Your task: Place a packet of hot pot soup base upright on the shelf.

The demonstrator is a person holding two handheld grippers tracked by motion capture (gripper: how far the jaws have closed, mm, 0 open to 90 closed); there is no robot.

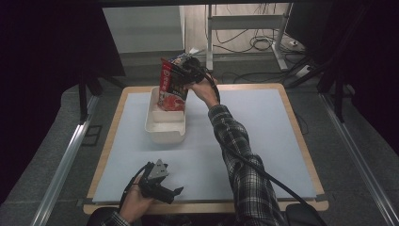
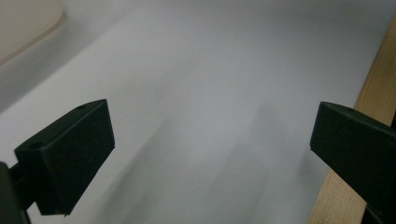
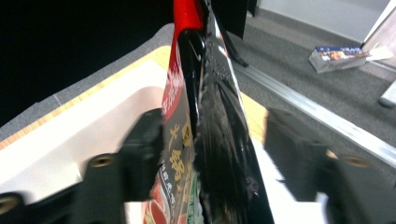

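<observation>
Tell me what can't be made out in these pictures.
- Packet print: too small in high view, blurred in right gripper view.
- Packet's bottom: hidden behind the bin wall.
- Right tongs: motion-blurred, so contact with the packet is unclear.
- Left tongs: cut off by frame edges.

Lab; black curtains [image 1: 42,56]; floor cables [image 1: 263,44]
</observation>
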